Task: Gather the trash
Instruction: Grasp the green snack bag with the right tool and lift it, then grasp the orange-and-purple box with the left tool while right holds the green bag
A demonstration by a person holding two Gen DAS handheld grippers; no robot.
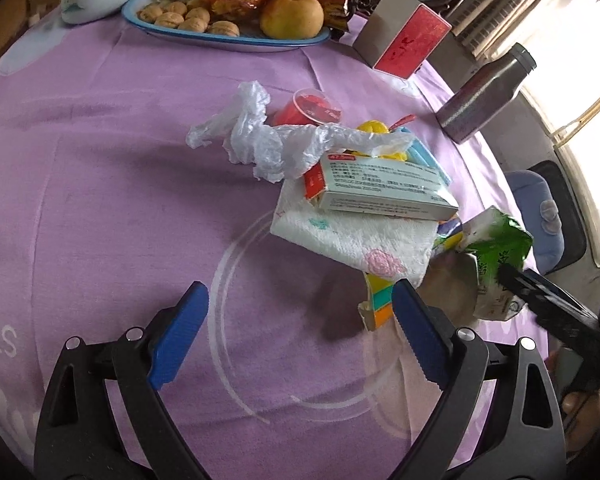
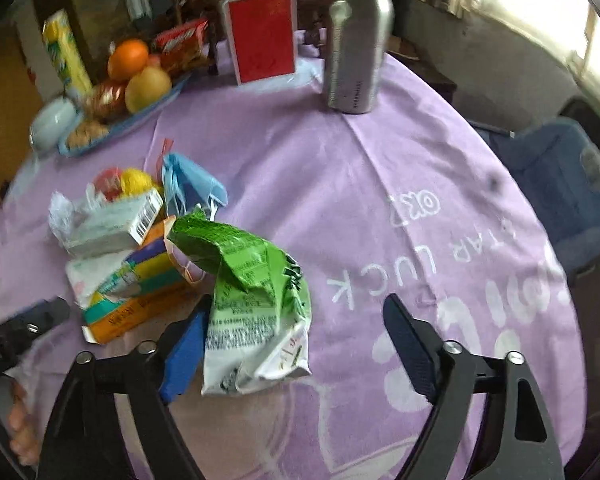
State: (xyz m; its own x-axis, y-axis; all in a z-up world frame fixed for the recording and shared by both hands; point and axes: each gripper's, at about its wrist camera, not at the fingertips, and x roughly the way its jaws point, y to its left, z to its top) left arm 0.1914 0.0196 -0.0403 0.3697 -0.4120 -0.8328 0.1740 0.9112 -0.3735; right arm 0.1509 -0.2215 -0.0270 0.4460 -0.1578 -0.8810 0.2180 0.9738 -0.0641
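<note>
Left wrist view: the left gripper (image 1: 300,328) occupies the lower part of the frame, jaws spread wide, nothing between the blue pads, only the lilac tablecloth (image 1: 100,160) beneath. The trash pile lies right of centre. It comprises a crumpled clear plastic bag (image 1: 268,136), a red plastic cup (image 1: 308,110) lying on its side behind it, a white medicine box (image 1: 384,190) resting on a patterned paper towel (image 1: 352,240), a light-blue face mask (image 1: 426,158) behind the box, and a striped carton (image 1: 380,304) just beside the right pad. A green snack bag (image 1: 496,256) sits at the right edge of the pile, with the other tool's dark finger over it. A fruit tray (image 1: 228,40) sits at upper centre, a steel bottle (image 1: 484,92) at upper right.

Right wrist view (slightly blurred): the right gripper (image 2: 296,348) fills the lower frame, jaws wide apart. The green snack bag (image 2: 256,300) lies between the fingers, against the left blue pad (image 2: 184,356); the right pad stands clear of it, so no grip is established. The striped carton (image 2: 140,300) and medicine box (image 2: 112,224) lie at centre left. The face mask (image 2: 192,186) sits above them.
</note>
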